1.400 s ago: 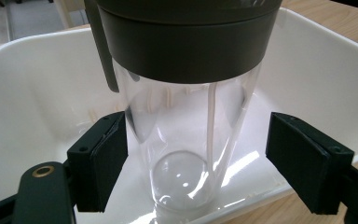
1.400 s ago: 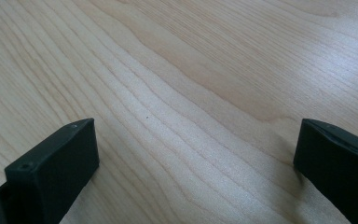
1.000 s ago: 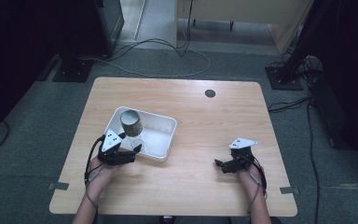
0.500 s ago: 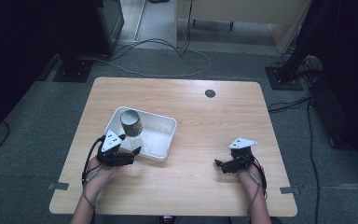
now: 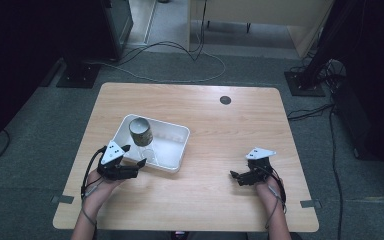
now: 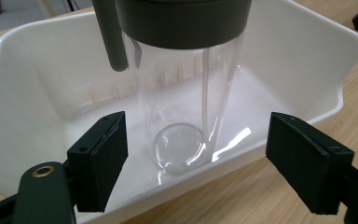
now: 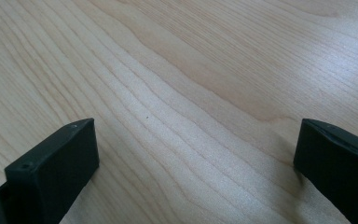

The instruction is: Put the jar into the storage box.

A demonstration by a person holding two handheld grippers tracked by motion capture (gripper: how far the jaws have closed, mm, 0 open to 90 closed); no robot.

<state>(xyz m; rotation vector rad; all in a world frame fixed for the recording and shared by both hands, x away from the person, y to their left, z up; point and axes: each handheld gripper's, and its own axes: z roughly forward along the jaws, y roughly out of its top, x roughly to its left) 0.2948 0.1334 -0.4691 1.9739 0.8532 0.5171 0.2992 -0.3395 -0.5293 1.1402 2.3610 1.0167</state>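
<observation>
The left gripper [image 6: 196,168] stands with its jaws spread wide, holding nothing, right at the near wall of a white plastic tub [image 6: 307,56], and dead ahead between those jaws, just past the rim, stands a clear tumbler [image 6: 182,126] with a dark olive lid [image 6: 182,18] and a handle or strap of the same colour hanging down its left side. The tumbler sits upright inside the tub, toward the corner nearest this gripper; in the high view it [image 5: 141,132] rises well above the tub [image 5: 175,132] walls. It looks empty, so I judge it light, stiff and top-heavy under that lid, easy to tip if bumped. Its smooth clear wall is likely slippery and tapers toward the base, so a grip low down could squeeze it upward; a hold on the upper body just under the lid, clear of the hanging strap, seems safer. Whether it is glass or plastic I cannot tell. The right gripper [image 7: 196,186], jaws also wide apart and empty, hovers over bare wooden table [image 7: 177,84], well off to the right of the tub.
</observation>
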